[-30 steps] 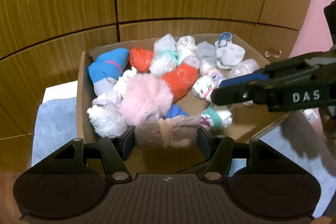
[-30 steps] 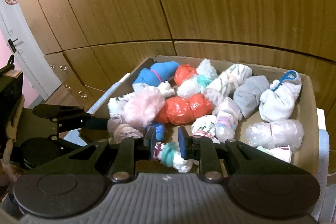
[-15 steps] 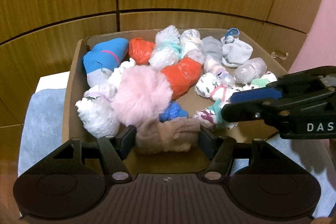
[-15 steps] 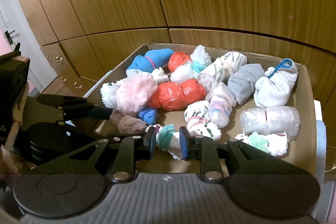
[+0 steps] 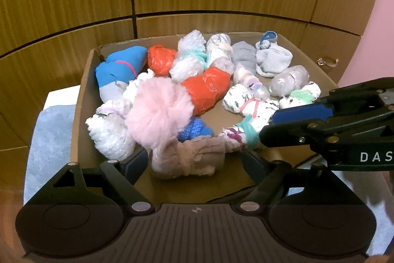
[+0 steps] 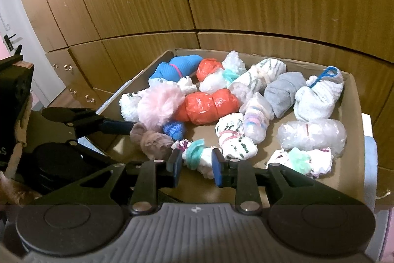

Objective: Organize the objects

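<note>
1. The beige sock bundle (image 5: 188,159) lies on the floor of the cardboard box (image 5: 82,95), at the lower centre of the left wrist view, touching the pink pom-pom (image 5: 158,112) above it. The left gripper (image 5: 194,163) brackets the bundle; its jaws are opening and the pads stand clear of the fabric on both sides, so the bundle is released.

2. The white bundle with the teal tie (image 6: 197,155) lies at the lower centre of the right wrist view, between the fingers of the right gripper (image 6: 195,164). The jaws are opening slightly from a near-closed stance. A narrow gap shows beside each pad, so the fingers appear no longer clenched on it.

3. Risk, snagging: the beige bundle is loose knit with frayed ends. If a left finger (image 5: 134,163) withdraws close to the fabric, it can catch a thread and drag the bundle out of place.

4. Risk, collision: in the left wrist view the right gripper (image 5: 266,132) reaches in from the right edge, near the left gripper's right-hand finger. Withdrawing both at once can knock them together.

5. Risk, disturbance: the bundles in the box are packed touching one another. A sideways sweep can push the pom-pom or the small blue knit ball (image 5: 194,131) and roll neighbours out of their rows.

6. Risk, incomplete release: if the teal tie clings to a right finger, lifting can carry the bundle back out of the box.
</note>
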A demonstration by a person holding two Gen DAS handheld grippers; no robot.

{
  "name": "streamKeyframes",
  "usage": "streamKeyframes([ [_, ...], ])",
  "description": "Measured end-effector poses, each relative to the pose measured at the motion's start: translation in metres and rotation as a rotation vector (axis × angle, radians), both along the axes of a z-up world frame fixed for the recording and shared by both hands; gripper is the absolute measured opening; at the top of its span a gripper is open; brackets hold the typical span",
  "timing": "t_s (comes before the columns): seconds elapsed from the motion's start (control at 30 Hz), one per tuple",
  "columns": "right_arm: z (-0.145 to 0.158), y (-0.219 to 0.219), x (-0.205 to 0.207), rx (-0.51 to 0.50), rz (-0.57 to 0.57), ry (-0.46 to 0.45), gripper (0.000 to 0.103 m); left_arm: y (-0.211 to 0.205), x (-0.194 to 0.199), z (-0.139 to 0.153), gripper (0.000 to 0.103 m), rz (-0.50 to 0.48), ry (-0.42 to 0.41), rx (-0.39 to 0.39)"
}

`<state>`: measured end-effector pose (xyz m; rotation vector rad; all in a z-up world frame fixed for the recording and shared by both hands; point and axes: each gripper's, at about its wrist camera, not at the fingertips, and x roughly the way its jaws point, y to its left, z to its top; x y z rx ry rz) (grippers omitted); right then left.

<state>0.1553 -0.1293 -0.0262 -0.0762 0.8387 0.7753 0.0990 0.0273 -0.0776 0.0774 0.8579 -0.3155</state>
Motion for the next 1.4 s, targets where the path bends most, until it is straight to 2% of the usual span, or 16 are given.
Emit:
streamKeyframes([
  [0.3,0.009,-0.017,-0.019,0.028,-0.069,-0.006,0.034,0.003,-0.02,0.02,0.101,0.025,-0.034,-0.002],
  [0.4,0.015,-0.025,-0.031,0.041,-0.104,-0.023,0.054,0.001,-0.032,0.03,0.102,0.03,-0.061,0.013],
  [0.47,0.02,-0.029,-0.041,0.032,-0.144,-0.052,0.073,0.0,-0.04,0.036,0.102,0.041,-0.087,0.021],
  [0.63,0.025,-0.032,-0.061,-0.022,-0.226,-0.101,0.085,-0.005,-0.055,0.048,0.103,0.082,-0.127,0.06],
  [0.77,0.024,-0.03,-0.074,-0.024,-0.232,-0.108,0.087,-0.001,-0.066,0.054,0.102,0.119,-0.15,0.036],
  [0.9,0.023,-0.025,-0.081,-0.013,-0.235,-0.099,0.087,-0.004,-0.074,0.059,0.102,0.145,-0.191,0.078],
  [1.1,0.022,-0.021,-0.092,-0.01,-0.221,-0.099,0.087,-0.004,-0.083,0.066,0.103,0.139,-0.207,0.059],
  [1.4,0.022,-0.019,-0.098,0.001,-0.207,-0.098,0.088,-0.008,-0.087,0.069,0.103,0.132,-0.221,0.097],
])
